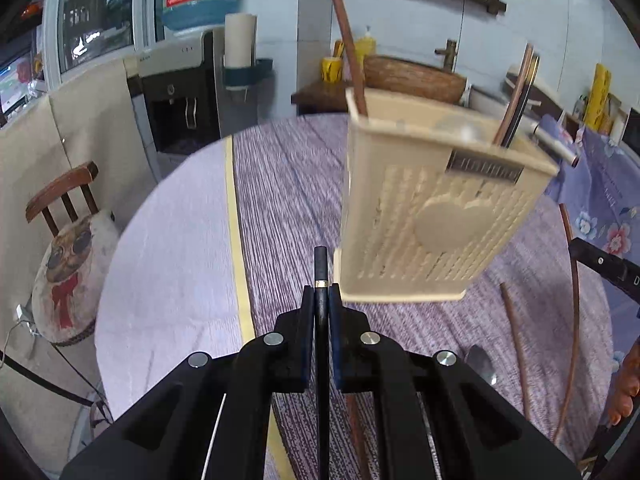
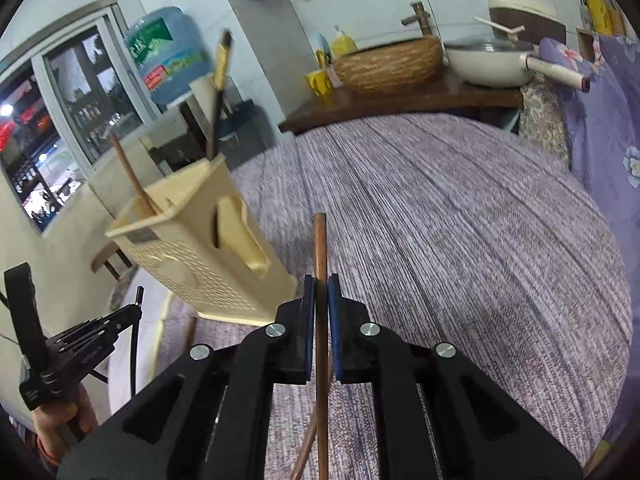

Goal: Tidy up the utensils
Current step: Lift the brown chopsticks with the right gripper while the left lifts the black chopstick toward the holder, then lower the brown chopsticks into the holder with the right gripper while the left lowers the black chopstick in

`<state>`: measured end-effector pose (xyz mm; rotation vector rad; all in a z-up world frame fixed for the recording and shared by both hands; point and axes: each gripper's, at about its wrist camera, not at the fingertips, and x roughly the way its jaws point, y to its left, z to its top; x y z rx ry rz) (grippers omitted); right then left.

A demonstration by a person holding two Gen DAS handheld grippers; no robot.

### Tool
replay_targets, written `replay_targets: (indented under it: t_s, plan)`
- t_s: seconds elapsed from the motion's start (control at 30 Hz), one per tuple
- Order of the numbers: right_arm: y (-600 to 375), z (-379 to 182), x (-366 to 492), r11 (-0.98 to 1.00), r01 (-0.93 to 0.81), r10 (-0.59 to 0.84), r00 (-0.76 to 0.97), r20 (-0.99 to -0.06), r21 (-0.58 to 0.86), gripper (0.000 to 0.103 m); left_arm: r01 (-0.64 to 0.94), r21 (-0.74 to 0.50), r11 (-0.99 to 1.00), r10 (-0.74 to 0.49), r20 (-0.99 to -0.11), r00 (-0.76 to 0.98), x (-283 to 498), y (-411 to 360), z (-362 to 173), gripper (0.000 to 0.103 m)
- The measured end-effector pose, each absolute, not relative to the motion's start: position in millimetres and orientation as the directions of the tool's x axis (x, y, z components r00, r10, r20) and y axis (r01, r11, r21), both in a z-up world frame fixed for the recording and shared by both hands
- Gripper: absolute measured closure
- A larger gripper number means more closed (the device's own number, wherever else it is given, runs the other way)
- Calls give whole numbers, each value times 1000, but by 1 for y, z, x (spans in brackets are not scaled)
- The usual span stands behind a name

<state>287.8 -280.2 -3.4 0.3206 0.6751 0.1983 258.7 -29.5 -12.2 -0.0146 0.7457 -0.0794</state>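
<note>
1. Two grippers each pinched one chopstick. In the left wrist view, the left gripper [image 1: 321, 286] was pressed together on a black chopstick [image 1: 321, 268], whose tip with a thin gold band stuck out just past the fingers.
2. In that same view, a beige slotted utensil holder [image 1: 432, 216] stood on the counter [image 1: 288, 200], which wore a purple striped cloth, just to the right of the gripper and beyond it. A brown chopstick [image 1: 348, 48] leaned out of its far-left corner, and a dark one with a brown one [image 1: 518, 92] rose from its right side.
3. Loose brown chopsticks [image 1: 516, 344] lay on the cloth to the right, near a metal spoon [image 1: 482, 364] (partly hidden behind the gripper's frame).
4. In the right wrist view, the right gripper [image 2: 321, 286] was closed on a brown chopstick [image 2: 320, 248], which ran upright between the pads and poked out above them.
5. The utensil holder [image 2: 208, 256] appeared to the left of the right gripper, blurred, with chopsticks standing in it.
6. At the lower left of this view, a hand [image 2: 60, 420] held the left gripper [image 2: 132, 312] with the black chopstick [image 2: 138, 300] in it, close to the holder's base.
7. A wok [image 2: 488, 64] and a woven basin [image 2: 390, 62] sat on a wooden shelf beyond the counter [image 2: 460, 208].
</note>
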Motion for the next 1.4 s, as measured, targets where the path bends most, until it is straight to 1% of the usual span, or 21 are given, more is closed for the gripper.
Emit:
replay_targets:
  t_s: [0.27,0.4,1.0,1.17,1.4]
  plan:
    - [-287,48,259,931,-159,309,824,-475,329,95,61,-76,995,-94,-570,817,241,-17,36,95]
    - [-287,64,248,931,-183,316,838,-445,317,95,61,-95,994,-103,-542,834,236,-12,48,95]
    - [-278,89,237,934,-232,330,852,-407,273,95,74,-115,991,-122,-504,855,226,-1,67,95]
    - [-275,98,236,933,-250,338,856,-392,259,95,79,-125,989,-130,-483,866,223,2,77,95]
    - [-265,116,242,930,-287,358,845,-396,229,95,105,-134,985,-154,-450,880,222,4,97,95]
